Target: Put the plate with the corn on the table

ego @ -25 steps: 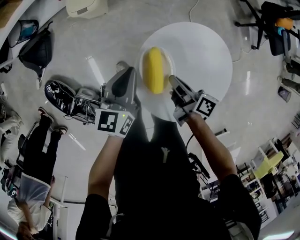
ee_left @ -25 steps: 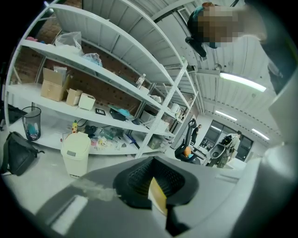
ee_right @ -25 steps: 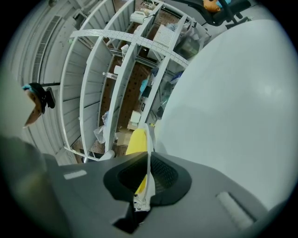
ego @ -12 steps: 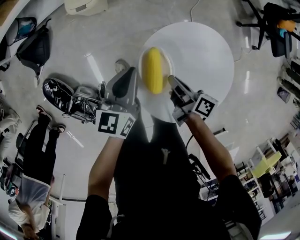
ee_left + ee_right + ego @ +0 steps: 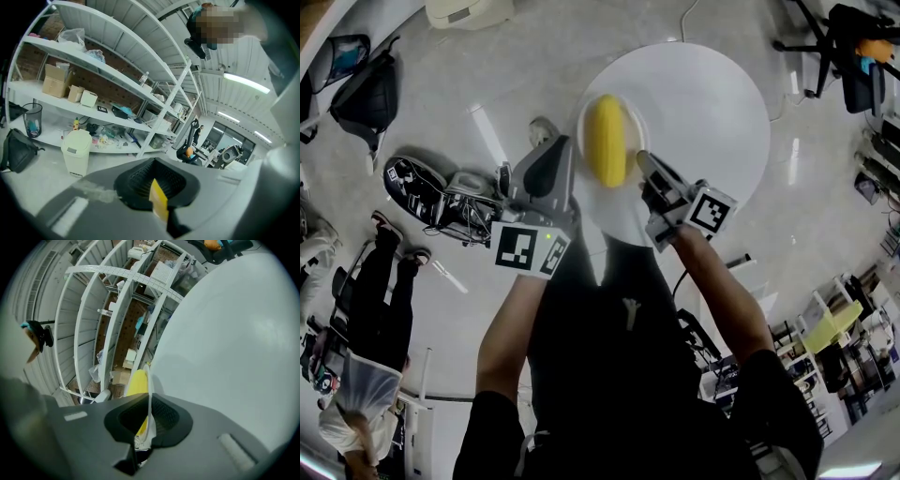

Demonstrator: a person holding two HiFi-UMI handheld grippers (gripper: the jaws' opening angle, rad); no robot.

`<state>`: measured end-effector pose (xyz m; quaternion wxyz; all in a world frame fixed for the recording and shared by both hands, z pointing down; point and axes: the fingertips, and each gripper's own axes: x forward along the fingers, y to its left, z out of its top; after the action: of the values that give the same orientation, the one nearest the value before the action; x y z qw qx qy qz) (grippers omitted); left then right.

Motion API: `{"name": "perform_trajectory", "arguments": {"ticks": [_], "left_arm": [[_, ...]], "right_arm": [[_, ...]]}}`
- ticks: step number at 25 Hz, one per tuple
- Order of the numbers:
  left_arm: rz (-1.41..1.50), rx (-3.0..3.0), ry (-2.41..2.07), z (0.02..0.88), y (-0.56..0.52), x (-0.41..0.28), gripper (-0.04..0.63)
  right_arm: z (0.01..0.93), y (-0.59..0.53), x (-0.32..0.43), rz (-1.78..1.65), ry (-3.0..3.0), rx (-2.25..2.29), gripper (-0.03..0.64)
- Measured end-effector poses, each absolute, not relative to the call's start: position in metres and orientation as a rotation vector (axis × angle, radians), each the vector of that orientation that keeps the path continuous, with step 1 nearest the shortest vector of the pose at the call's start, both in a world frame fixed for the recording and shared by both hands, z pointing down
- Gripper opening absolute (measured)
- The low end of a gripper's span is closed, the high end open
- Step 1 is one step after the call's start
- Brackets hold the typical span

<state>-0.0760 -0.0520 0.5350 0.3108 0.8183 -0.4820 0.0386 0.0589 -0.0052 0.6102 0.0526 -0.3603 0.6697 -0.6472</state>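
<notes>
A white plate (image 5: 639, 131) carrying a yellow corn cob (image 5: 607, 141) hangs over the near-left edge of the round white table (image 5: 712, 122). My right gripper (image 5: 642, 161) is shut on the plate's right rim. In the right gripper view the plate (image 5: 149, 390) runs edge-on between the jaws, with the corn (image 5: 136, 383) to its left and the table (image 5: 234, 333) to its right. My left gripper (image 5: 565, 150) sits against the plate's left rim. In the left gripper view its jaws (image 5: 159, 206) are closed, with a thin yellow sliver between them.
On the floor to the left lie a black bag (image 5: 366, 94), shoes and gear (image 5: 441, 197), with a person (image 5: 366, 328) standing nearby. A cream bin (image 5: 473, 14) stands at the top and an office chair (image 5: 853, 56) at the upper right. White shelving (image 5: 93, 70) fills the background.
</notes>
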Motion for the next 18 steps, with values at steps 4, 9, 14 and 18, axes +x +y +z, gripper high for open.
{"name": "perform_trajectory", "arguments": {"ticks": [4,9,14,18], "left_arm": [[0.112,2.173,-1.272,0.536,-0.052,-0.074,0.003],[0.111,2.166,-1.267,0.538,-0.051,-0.075,0.003],[0.111,2.160,-1.272,0.538,-0.052,-0.075,0.002],[0.101,2.152,-1.275,0.538,-0.050,-0.078,0.002]], "right_arm": [[0.615,-0.004,0.060,-1.976,2.037,-1.103,0.026],[0.618,-0.004,0.058,-1.989,2.043,-1.101,0.026],[0.621,-0.003,0.059,-2.010,2.034,-1.109,0.026],[0.624,-0.001,0.059,-2.020,2.023,-1.125,0.026]]}}
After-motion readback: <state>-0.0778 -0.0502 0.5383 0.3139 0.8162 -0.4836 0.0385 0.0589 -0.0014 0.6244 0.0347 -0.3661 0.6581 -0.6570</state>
